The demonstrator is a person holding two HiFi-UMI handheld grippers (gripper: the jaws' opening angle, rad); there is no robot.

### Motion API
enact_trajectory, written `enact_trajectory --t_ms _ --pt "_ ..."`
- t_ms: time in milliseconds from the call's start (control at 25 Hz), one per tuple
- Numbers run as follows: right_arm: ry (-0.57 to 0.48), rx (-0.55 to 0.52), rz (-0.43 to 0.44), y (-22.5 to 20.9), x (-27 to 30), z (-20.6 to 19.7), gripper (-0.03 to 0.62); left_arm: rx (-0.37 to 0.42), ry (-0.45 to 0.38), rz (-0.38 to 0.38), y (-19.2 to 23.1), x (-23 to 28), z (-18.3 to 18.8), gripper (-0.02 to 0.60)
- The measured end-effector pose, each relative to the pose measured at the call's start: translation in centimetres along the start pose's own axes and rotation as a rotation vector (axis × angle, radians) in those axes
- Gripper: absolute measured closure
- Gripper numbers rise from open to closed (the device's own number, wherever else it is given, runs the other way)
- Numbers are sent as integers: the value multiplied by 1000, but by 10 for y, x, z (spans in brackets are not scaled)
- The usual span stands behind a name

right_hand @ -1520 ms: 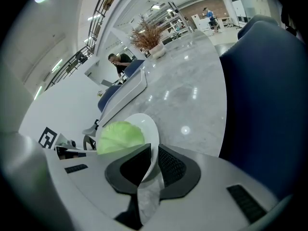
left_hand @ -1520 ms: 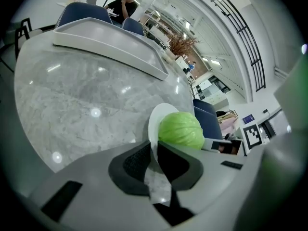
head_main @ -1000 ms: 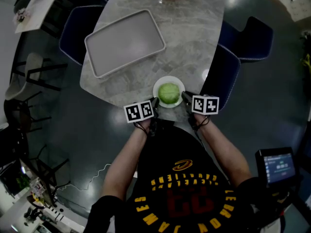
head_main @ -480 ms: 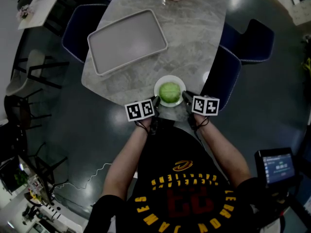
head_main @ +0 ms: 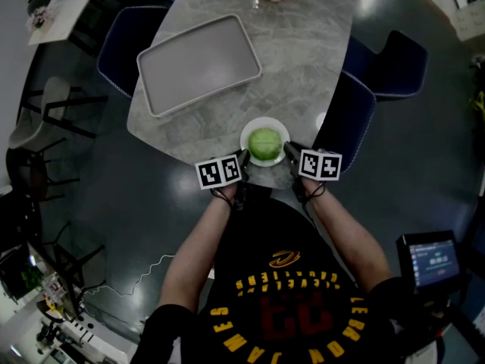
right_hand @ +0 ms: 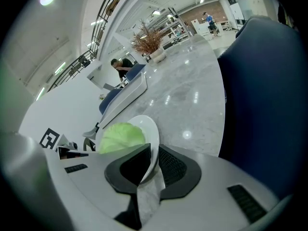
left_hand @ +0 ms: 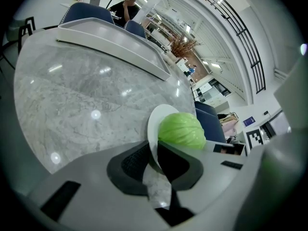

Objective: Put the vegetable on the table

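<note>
A person stands at the near end of a grey marble tabletop (head_main: 303, 67), a gripper in each hand. Between them is a white plate (head_main: 264, 121) with a round green cabbage (head_main: 264, 143) in its middle. The plate is over the tabletop's near edge, at 6 o'clock on the oval top. I can't tell whether it rests there or is held just above.

The left gripper (head_main: 244, 158) has its jaws closed on the plate's rim at about 8 o'clock. The right gripper (head_main: 288, 150) has its jaws closed on the rim at about 4 o'clock. In the left gripper view the thin rim is pinched between the dark pads, with the cabbage just beyond them, near but not touching. The right gripper view shows the same from the other side.

A pale rectangular tray (head_main: 198, 65) lies on the tabletop at 11 o'clock from the plate, well apart. A blue chair (head_main: 356, 120) stands at 3 o'clock.
</note>
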State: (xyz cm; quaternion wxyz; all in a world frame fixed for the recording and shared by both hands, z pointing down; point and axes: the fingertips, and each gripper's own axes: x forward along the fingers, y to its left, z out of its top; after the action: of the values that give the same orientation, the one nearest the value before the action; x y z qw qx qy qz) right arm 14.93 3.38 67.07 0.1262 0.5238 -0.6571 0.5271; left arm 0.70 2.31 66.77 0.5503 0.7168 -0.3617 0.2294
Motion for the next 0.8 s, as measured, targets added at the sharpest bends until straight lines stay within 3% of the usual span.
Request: enact_trajectory --t_ms 360,560,800 --pt "-36 -85 -84 -6 -10 12 540 45 -24 38 0 0 2 535" --pt "-65 -85 -68 0 -17 19 540 68 -60 97 8 -7 9 535" --pt "-109 -98 -29 17 -24 32 540 55 -111 105 12 -19 24 535"
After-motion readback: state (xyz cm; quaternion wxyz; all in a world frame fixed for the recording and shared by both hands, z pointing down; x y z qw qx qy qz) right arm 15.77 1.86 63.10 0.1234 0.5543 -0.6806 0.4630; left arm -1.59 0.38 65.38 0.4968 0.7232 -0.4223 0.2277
